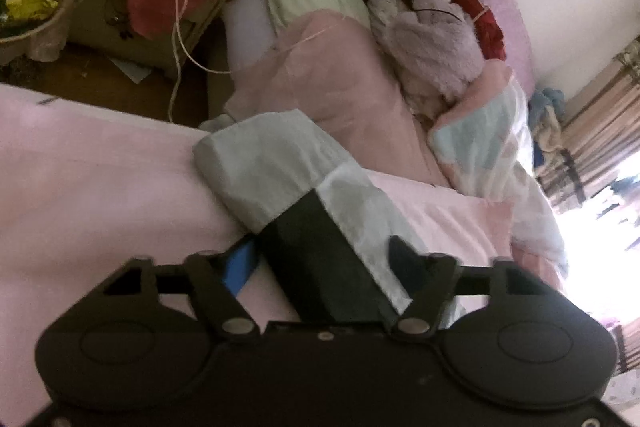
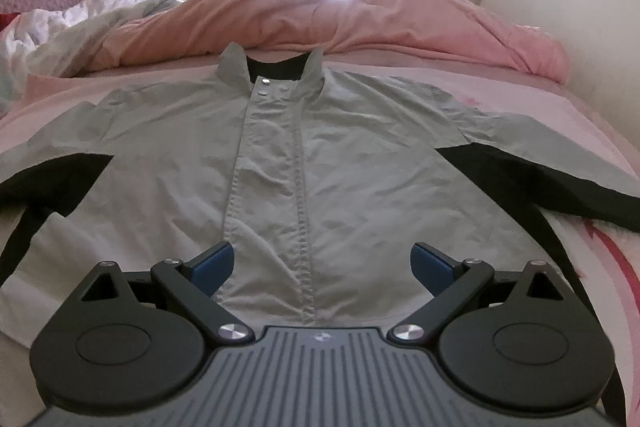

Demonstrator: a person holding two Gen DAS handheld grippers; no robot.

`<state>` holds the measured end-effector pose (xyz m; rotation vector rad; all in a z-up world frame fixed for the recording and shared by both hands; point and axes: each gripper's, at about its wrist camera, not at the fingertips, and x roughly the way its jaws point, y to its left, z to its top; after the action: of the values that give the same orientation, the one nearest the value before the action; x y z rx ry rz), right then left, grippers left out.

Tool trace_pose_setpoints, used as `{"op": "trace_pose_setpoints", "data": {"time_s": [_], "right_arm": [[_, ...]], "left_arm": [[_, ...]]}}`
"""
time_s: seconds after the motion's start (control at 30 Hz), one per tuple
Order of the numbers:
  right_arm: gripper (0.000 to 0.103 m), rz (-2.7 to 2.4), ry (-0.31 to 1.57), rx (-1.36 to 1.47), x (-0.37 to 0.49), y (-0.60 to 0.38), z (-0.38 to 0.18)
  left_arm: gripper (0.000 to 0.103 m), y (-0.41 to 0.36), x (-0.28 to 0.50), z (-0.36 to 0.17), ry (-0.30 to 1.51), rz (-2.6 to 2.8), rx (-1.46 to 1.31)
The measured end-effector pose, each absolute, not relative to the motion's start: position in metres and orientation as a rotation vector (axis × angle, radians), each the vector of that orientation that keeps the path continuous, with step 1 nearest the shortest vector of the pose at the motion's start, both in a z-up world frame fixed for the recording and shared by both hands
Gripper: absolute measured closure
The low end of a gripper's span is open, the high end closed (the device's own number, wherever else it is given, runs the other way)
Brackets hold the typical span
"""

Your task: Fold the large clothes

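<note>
A pale grey jacket (image 2: pixel 280 163) with black sleeve panels lies flat, front up, on the pink bed sheet (image 2: pixel 532 99), collar away from me and both sleeves spread. My right gripper (image 2: pixel 322 265) is open and empty, hovering over the jacket's lower front placket. In the left wrist view one grey and black sleeve (image 1: pixel 280 179) lies between the fingers of my left gripper (image 1: pixel 320 263). The jaws stand apart and the sleeve hides the fingertips, so I cannot tell if it is held.
A pink duvet (image 2: pixel 360 15) is heaped at the far side of the bed, with a white quilt (image 2: pixel 80 27) to the left. Pillows and a fluffy grey bundle (image 1: pixel 424 39) lie at the headboard. A bin (image 1: pixel 32 15) and cluttered nightstand (image 1: pixel 120 7) stand beside the bed.
</note>
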<state>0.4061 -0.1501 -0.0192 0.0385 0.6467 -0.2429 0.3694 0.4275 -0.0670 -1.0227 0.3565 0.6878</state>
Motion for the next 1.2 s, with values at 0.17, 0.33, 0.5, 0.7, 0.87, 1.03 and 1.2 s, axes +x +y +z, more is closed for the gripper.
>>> {"op": "trace_pose_setpoints", "data": {"time_s": [0.17,0.33,0.5,0.7,0.87,1.03,1.2], "right_arm": [[0.000,-0.242,0.649,0.049,0.403,-0.155,-0.019],[0.000,-0.251,0.632,0.080,0.392,-0.165,-0.015],[0.000,-0.259,0.622,0.112,0.382,-0.176,-0.013],[0.000,-0.285,0.598,0.134,0.365,-0.195,-0.006],[0.000,-0.321,0.559,0.163,0.352,-0.221,0.004],[0.018,-0.167,0.538,0.316,0.373,-0.251,-0.001],[0.029,-0.034,0.622,0.488,0.437,-0.263,-0.030]], "left_arm": [[0.100,0.434,0.382,-0.066,0.402,0.704,-0.994],[0.103,0.407,0.385,-0.027,0.326,0.623,-0.909],[0.103,0.326,0.407,0.040,0.252,0.318,-0.775],[0.103,0.154,0.466,0.093,0.287,-0.187,-0.646],[0.045,0.010,0.508,0.084,0.459,-0.503,-0.572],[0.034,0.001,0.505,0.075,0.442,-0.425,-0.422],[0.030,0.077,0.497,0.057,0.435,-0.144,-0.344]]}}
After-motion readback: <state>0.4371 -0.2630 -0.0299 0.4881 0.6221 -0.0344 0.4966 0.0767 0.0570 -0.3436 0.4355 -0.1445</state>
